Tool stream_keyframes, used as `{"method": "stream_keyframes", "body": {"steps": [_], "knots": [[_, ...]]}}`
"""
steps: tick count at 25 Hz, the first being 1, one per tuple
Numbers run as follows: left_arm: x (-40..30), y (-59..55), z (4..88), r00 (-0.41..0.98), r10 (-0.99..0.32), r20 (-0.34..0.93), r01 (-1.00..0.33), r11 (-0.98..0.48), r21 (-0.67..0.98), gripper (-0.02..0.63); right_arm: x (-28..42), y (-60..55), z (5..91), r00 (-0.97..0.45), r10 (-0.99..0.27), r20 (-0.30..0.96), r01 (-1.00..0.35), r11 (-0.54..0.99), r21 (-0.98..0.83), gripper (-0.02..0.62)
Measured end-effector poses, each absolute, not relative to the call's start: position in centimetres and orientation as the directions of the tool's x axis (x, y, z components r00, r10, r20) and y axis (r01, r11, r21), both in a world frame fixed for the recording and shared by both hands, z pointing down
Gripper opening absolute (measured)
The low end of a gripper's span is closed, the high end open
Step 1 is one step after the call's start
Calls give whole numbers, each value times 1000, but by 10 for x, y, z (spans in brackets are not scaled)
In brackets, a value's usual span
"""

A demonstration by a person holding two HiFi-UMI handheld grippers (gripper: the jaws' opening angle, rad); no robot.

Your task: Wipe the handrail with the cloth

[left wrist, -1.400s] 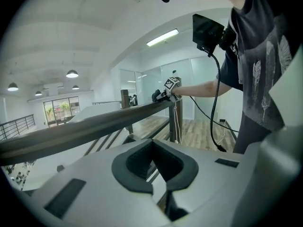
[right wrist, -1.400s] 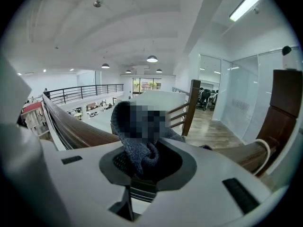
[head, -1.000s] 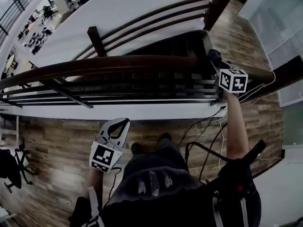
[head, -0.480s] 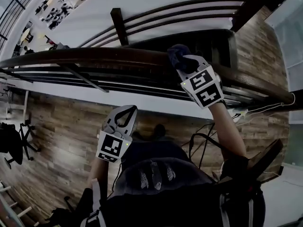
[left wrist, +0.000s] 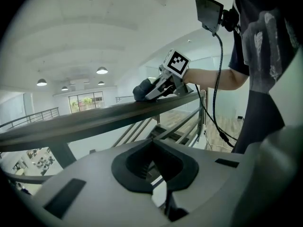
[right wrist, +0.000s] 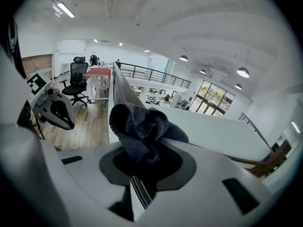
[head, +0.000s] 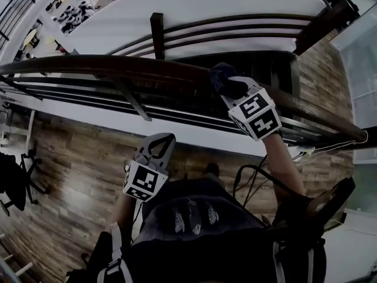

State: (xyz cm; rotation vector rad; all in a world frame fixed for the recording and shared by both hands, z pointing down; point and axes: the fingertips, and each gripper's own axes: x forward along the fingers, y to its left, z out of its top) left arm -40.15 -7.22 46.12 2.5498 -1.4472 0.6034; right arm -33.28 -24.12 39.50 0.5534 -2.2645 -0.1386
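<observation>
The dark wooden handrail (head: 118,65) curves across the head view from left to right. My right gripper (head: 231,86) rests on top of it, right of the middle, shut on a bunched dark blue cloth (head: 222,77) that presses on the rail. In the right gripper view the cloth (right wrist: 139,124) bulges out of the jaws of that gripper (right wrist: 147,149), with the handrail (right wrist: 119,86) running away ahead. My left gripper (head: 160,141) hangs below the rail, over the floor, shut and holding nothing. From the left gripper (left wrist: 153,141), the handrail (left wrist: 94,119) and the cloth (left wrist: 142,90) show above.
Thin metal rails (head: 177,114) and a slanted post (head: 131,98) run under the handrail, with stairs (head: 247,61) beyond. A second railing (head: 235,25) lies further out. Cables (head: 253,175) trail on the wood floor by my legs. An office chair (head: 15,184) stands at the left.
My right gripper has slid the cloth leftward along the handrail, away from its right end. The left gripper has stayed shut at about the same place.
</observation>
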Motion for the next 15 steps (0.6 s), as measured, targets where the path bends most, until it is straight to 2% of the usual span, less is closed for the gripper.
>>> {"method": "stream_keyframes", "body": {"steps": [7, 15], "knots": [[-511, -56, 467, 487, -758, 434, -824, -563, -58, 8, -458, -232, 397, -569, -442, 693, -330, 895, 300, 74], [-526, -51, 480, 520, -742, 423, -817, -576, -6, 8, -587, -219, 398, -587, -364, 723, -136, 925, 355, 74]]}}
